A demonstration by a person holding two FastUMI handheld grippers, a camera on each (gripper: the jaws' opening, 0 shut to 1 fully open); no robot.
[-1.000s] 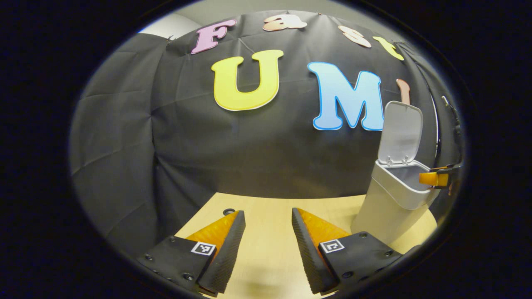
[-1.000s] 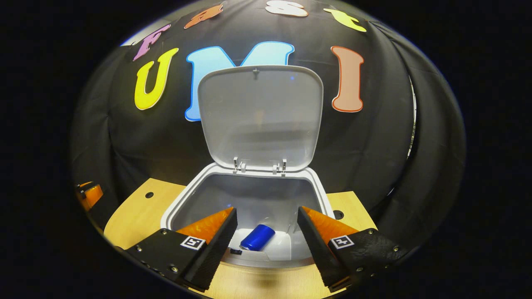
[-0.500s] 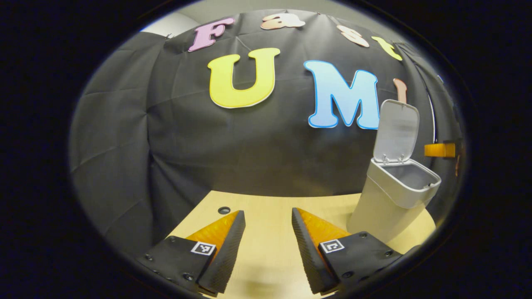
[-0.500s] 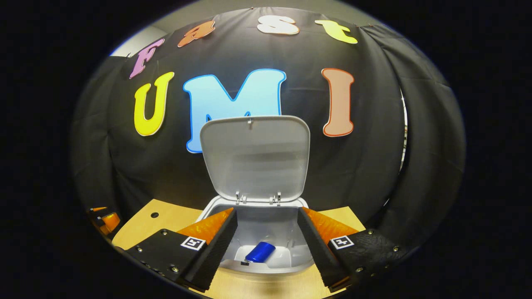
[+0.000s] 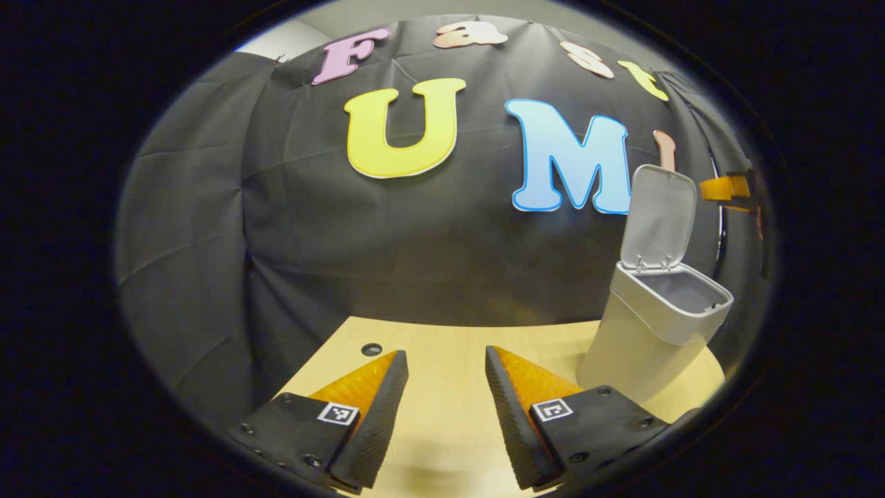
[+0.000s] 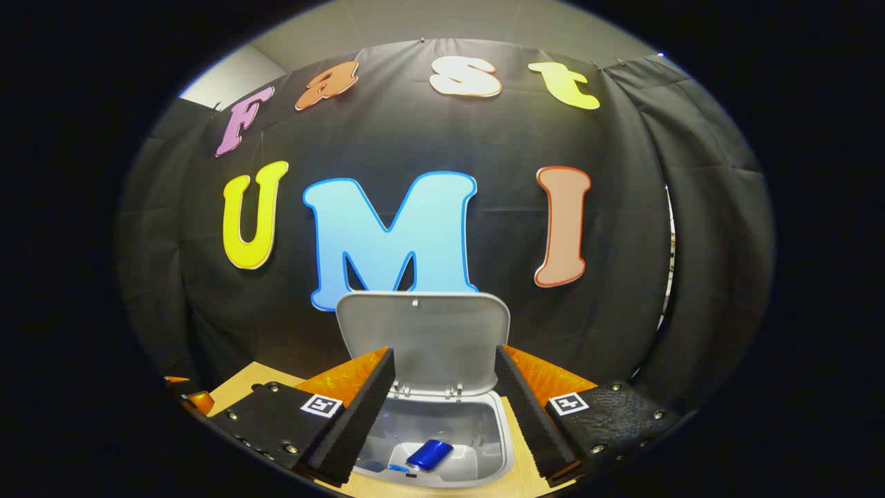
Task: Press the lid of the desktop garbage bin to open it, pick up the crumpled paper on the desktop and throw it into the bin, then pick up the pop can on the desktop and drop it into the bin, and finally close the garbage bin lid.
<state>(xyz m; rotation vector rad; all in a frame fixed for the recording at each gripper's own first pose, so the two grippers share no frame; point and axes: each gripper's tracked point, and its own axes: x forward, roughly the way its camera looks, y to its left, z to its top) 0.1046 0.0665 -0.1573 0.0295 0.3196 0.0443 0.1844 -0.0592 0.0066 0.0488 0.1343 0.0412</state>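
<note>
The right gripper (image 6: 442, 408), fingers spread and empty, had risen above the bin (image 6: 442, 443) — pop can (image 6: 429, 454) now inside, lid (image 6: 423, 339) still upright, closing next — while the left gripper (image 5: 446, 408) hovered open over the desktop (image 5: 442, 346).

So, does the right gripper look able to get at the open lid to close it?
Probably yes: the right gripper is open, facing the upright lid, with nothing between them.

- left tongs (image 5: 446, 360): wedge fingers, ribbed inner pads, square coded tag on each black screwed base plate
- right tongs (image 6: 444, 360): same build
</note>
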